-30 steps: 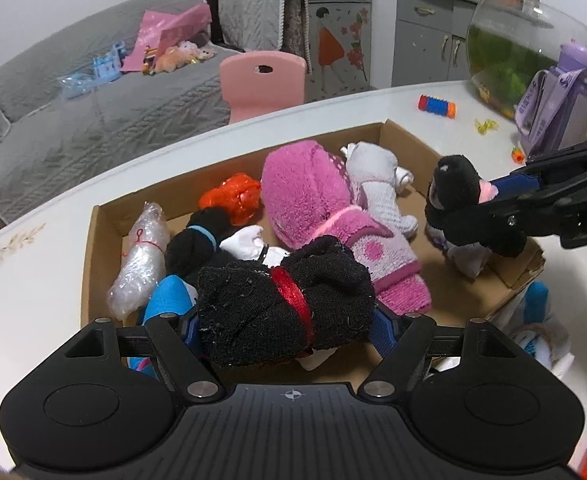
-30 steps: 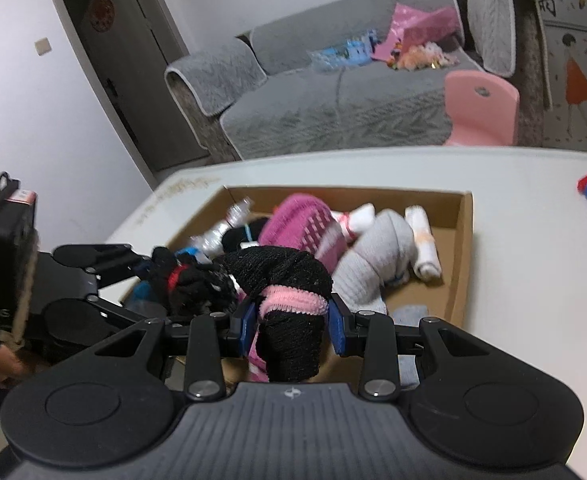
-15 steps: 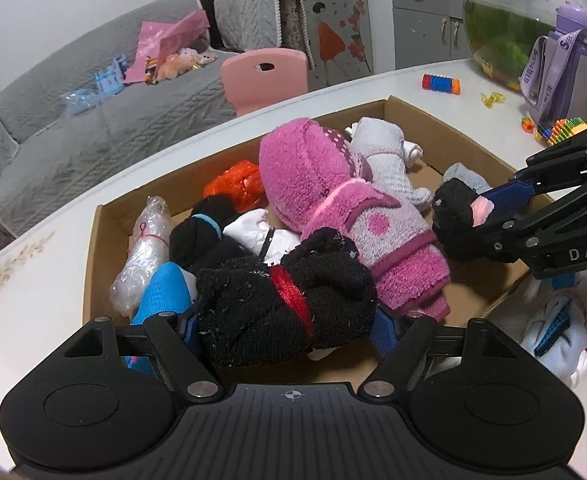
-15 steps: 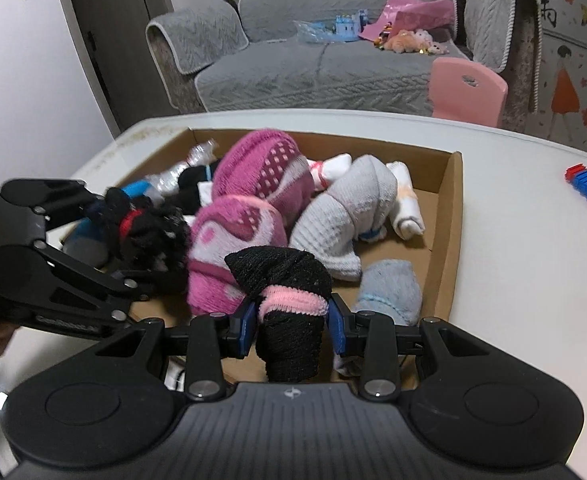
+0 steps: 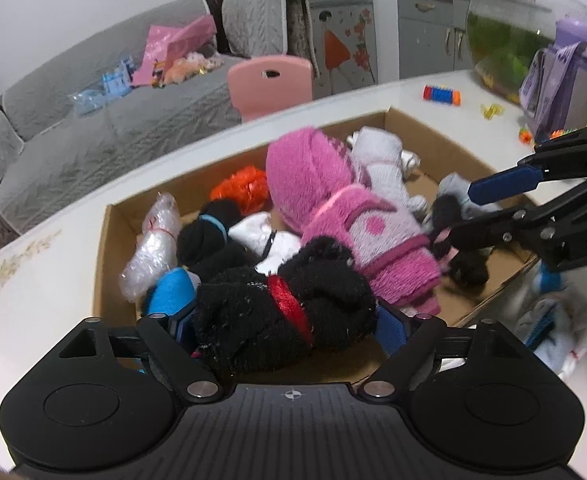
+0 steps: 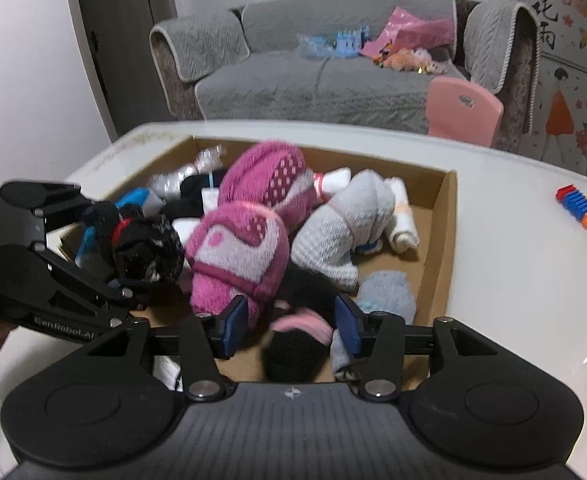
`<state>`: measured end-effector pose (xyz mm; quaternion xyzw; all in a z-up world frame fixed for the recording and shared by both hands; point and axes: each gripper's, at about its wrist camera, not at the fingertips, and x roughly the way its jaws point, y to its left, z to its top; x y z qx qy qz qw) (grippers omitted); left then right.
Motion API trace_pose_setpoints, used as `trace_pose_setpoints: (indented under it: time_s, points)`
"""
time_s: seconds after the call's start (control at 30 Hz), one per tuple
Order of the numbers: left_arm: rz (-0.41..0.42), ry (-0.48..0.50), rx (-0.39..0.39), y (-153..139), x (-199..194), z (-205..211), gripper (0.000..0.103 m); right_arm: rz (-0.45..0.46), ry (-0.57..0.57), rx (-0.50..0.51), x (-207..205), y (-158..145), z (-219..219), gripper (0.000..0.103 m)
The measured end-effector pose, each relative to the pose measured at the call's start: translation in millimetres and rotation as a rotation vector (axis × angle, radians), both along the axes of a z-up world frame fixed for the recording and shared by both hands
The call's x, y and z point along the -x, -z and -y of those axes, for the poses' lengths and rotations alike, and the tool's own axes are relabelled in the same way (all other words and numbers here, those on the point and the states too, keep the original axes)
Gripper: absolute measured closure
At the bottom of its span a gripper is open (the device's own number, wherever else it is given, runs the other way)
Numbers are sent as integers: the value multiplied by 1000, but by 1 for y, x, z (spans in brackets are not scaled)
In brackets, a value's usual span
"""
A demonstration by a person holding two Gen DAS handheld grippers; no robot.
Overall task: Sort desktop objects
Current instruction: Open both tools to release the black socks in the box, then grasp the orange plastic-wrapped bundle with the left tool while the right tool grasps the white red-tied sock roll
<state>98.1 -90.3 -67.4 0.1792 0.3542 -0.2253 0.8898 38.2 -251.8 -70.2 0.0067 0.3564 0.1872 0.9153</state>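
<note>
Between right gripper [image 6: 289, 326] fingers, opening & apart: blurred black sock bundle [image 6: 293, 344]; left gripper [image 5: 283, 320] opening round red-banded bundle [image 5: 281, 316].

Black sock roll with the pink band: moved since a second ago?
Yes. The black sock roll with the pink band has dropped from the opening right claw into the cardboard box, beside the pink sock bundle.

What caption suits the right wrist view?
Right gripper opening over a black sock bundle dropped into the cardboard box.
</note>
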Motion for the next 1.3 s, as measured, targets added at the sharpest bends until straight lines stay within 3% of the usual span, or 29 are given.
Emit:
trace_pose_setpoints:
  time_s: [0.33,0.57,0.67,1.13,1.3]
  points:
    - [60,38,9,-27,35,0,15,55,16,-67,18,-30,22,51]
    - [92,48,0,-31,65,8,7,61,14,-85,34,-37,35,47]
    - [99,48,9,-28,79,9,3,59,14,-114,45,-37,43,33]
    - [66,29,-25,5,131,1,0,57,54,-122,102,-21,74,20]
    - [23,-25,7,19,150,-18,0,42,86,-148,120,-9,87,17]
